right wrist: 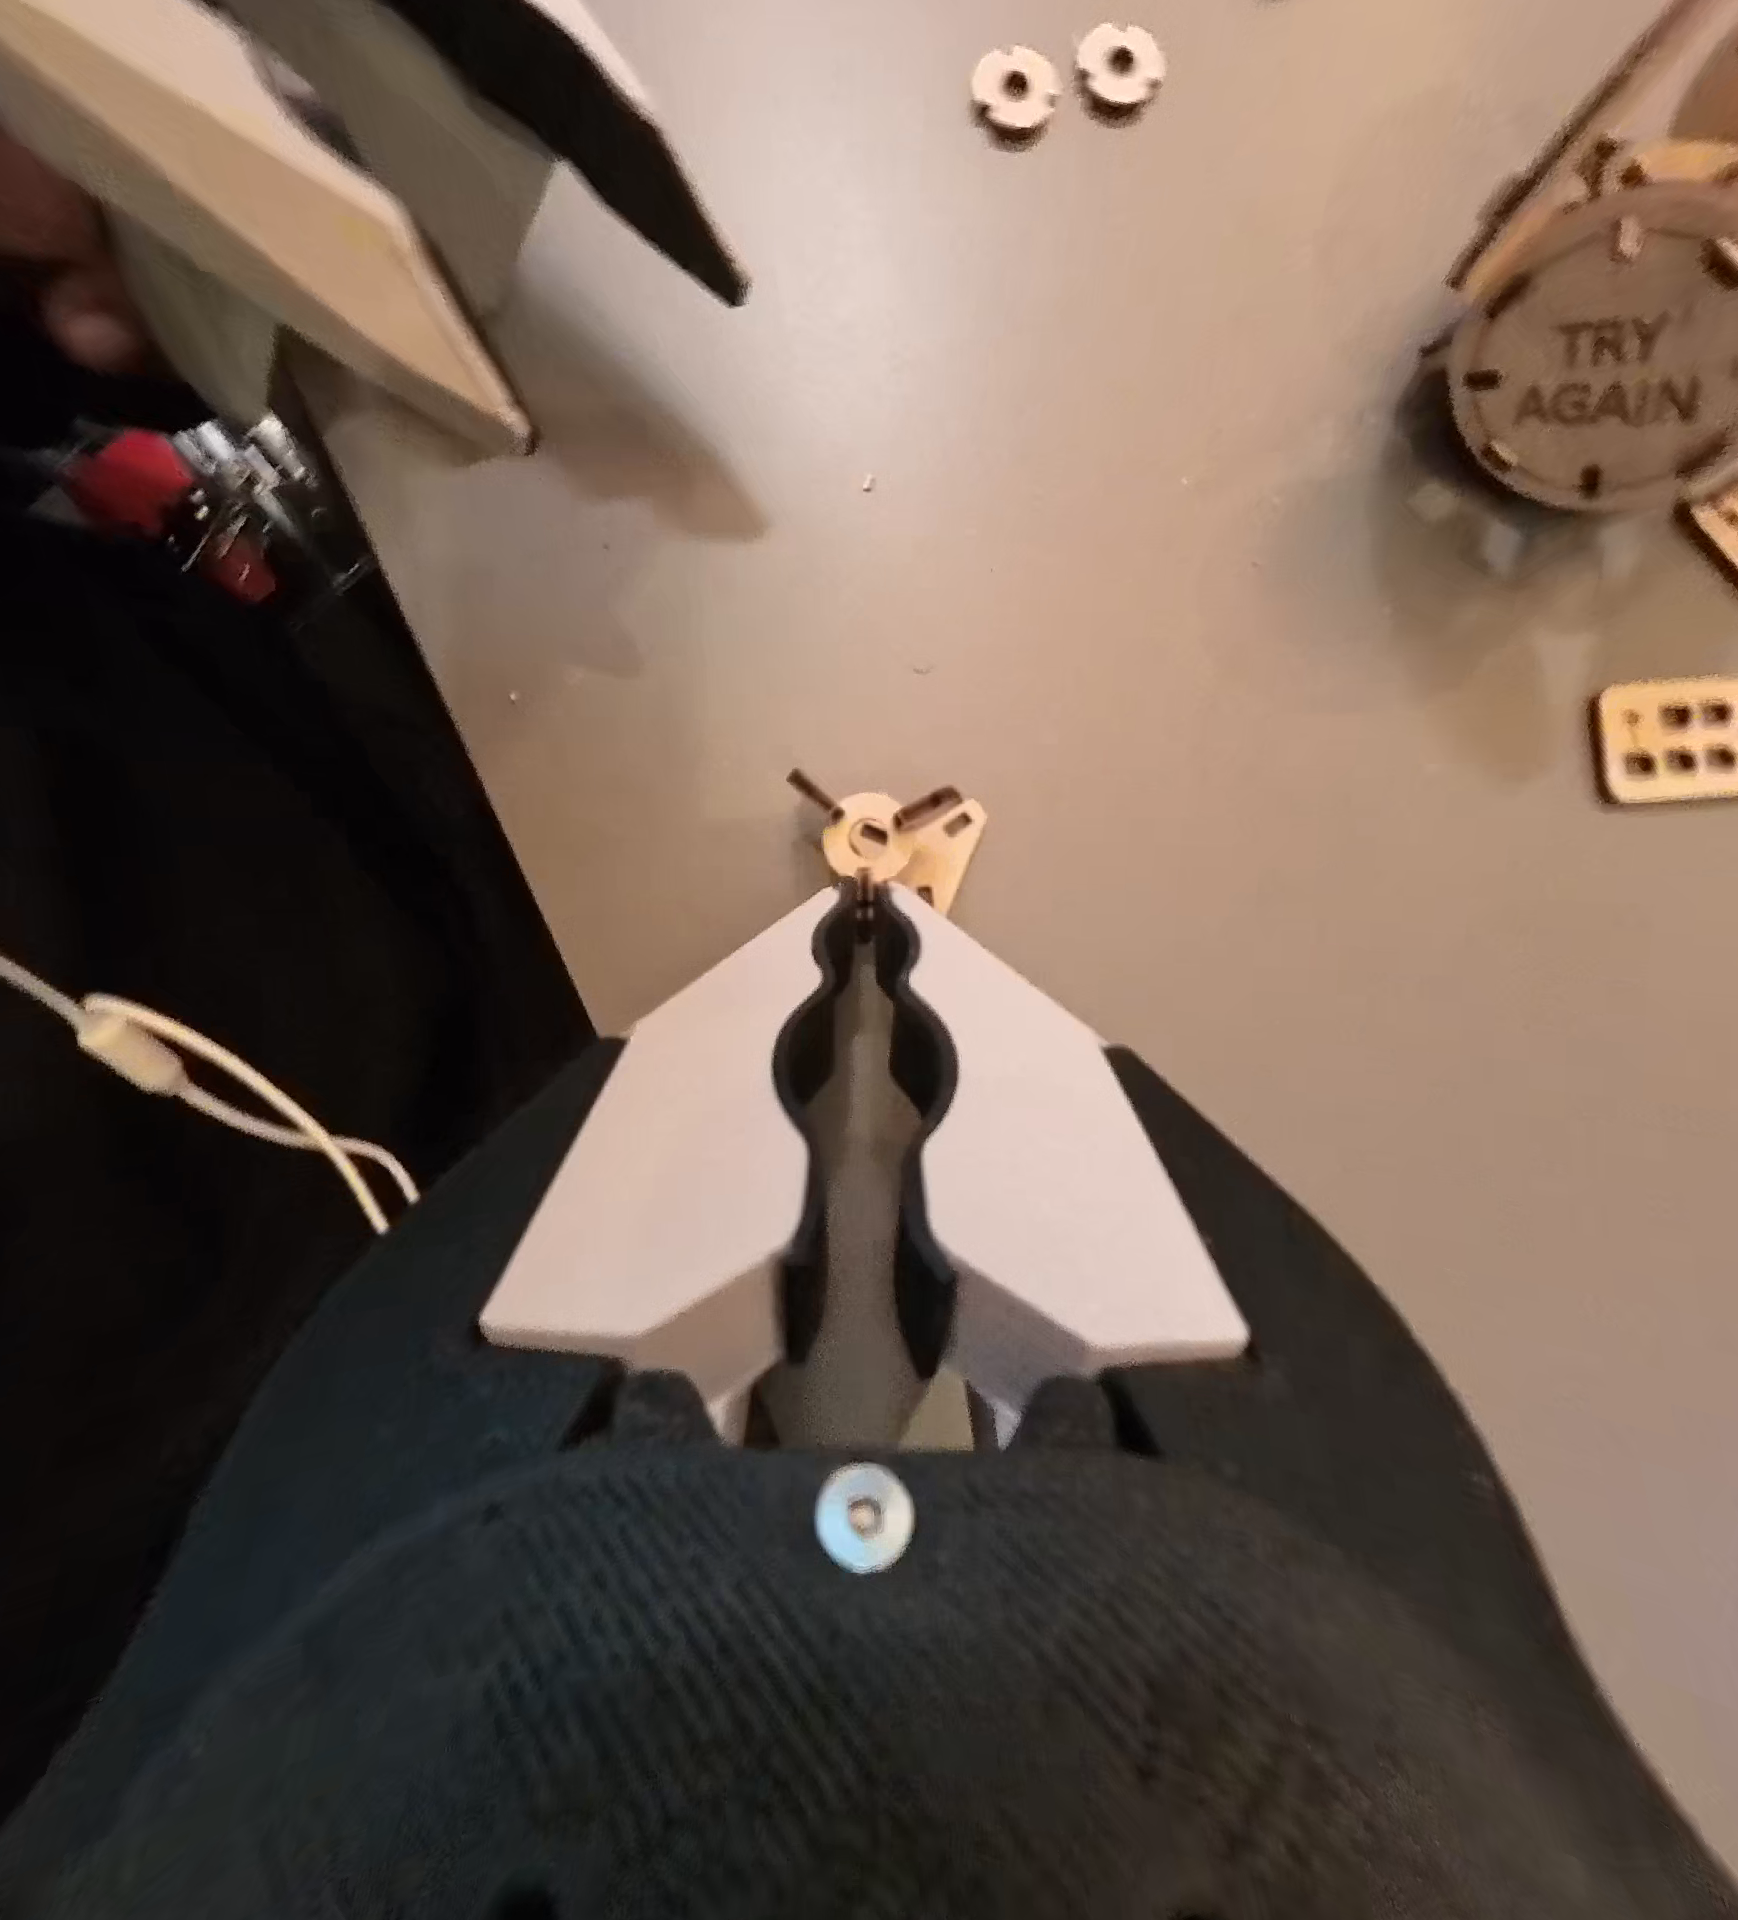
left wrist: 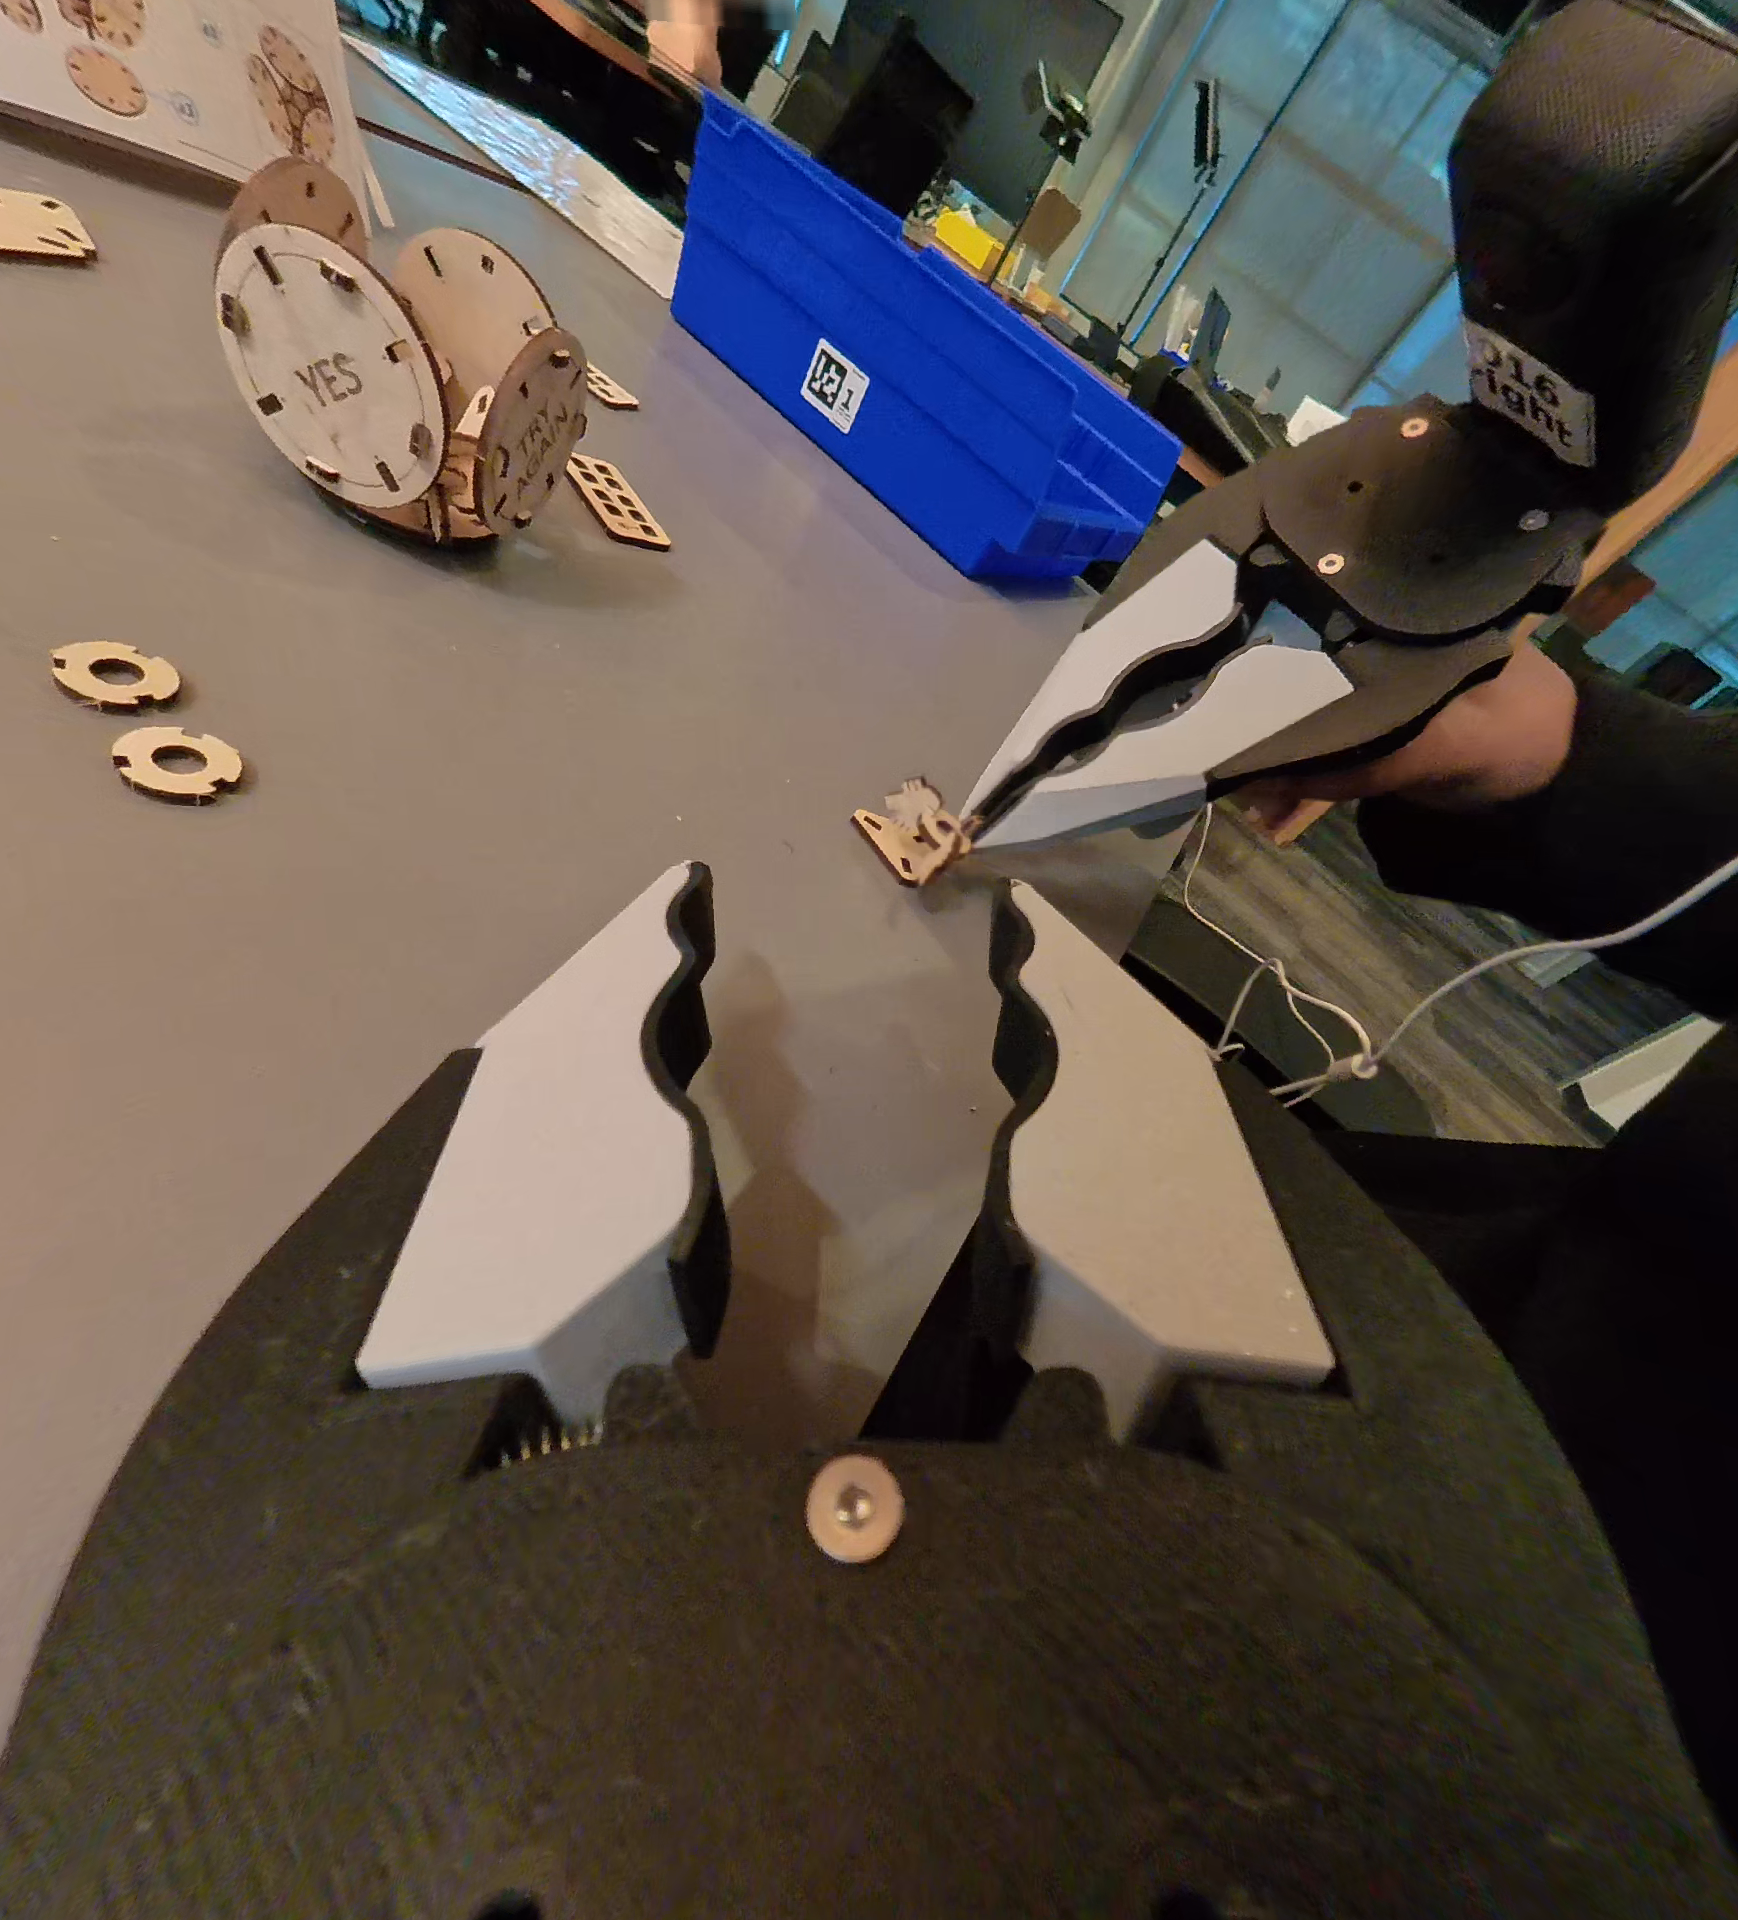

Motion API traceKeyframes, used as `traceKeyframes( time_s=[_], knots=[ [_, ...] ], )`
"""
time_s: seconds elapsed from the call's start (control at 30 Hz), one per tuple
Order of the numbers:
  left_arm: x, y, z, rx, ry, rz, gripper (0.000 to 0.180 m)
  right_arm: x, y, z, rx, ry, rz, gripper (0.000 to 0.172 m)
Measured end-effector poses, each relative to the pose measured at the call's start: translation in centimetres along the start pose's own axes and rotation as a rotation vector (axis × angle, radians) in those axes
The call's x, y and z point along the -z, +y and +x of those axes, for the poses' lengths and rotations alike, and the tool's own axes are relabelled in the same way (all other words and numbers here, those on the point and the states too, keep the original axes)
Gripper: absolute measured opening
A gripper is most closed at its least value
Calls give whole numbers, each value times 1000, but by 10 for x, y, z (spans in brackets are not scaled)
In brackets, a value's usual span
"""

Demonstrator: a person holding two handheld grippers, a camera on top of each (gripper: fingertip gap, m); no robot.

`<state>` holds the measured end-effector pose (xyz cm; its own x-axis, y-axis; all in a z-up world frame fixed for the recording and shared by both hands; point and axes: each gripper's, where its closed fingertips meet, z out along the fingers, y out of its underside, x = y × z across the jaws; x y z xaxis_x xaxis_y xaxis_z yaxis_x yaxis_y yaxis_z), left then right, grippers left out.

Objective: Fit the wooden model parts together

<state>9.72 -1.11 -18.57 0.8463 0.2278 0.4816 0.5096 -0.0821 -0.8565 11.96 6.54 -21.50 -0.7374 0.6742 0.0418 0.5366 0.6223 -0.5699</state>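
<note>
Right gripper pinches one tab of a small wooden assembly resting on the grey table. Left gripper hangs empty just beside, jaws apart.

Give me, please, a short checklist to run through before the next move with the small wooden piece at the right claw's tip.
1. Right claw shut on a prong of the small wooden assembly: ok.
2. Left claw open, nothing between its fingers: ok.
3. Assembly's flat wooden plate resting on the grey table: cannot tell, it may be slightly lifted.
4. Grip firmness on the thin prong: cannot tell.
5. Bare table around the assembly; two notched wooden rings lie well away: ok.
6. White cable hangs off the table edge, apart from both claws: ok.
</note>
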Motion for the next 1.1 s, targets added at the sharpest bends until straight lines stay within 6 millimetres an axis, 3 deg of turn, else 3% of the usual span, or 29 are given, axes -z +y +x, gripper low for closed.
traceKeyframes(
  time_s=[0.2, 1.1],
  knots=[
    [0, 0, 0, 3, 1, 1, 52, 4, -1, 5, 216, -101, 10, 1],
    [0, 0, 0, 9, 9, -1, 50, -4, 3, 11, 254, -204, -26, 1]
  ],
)
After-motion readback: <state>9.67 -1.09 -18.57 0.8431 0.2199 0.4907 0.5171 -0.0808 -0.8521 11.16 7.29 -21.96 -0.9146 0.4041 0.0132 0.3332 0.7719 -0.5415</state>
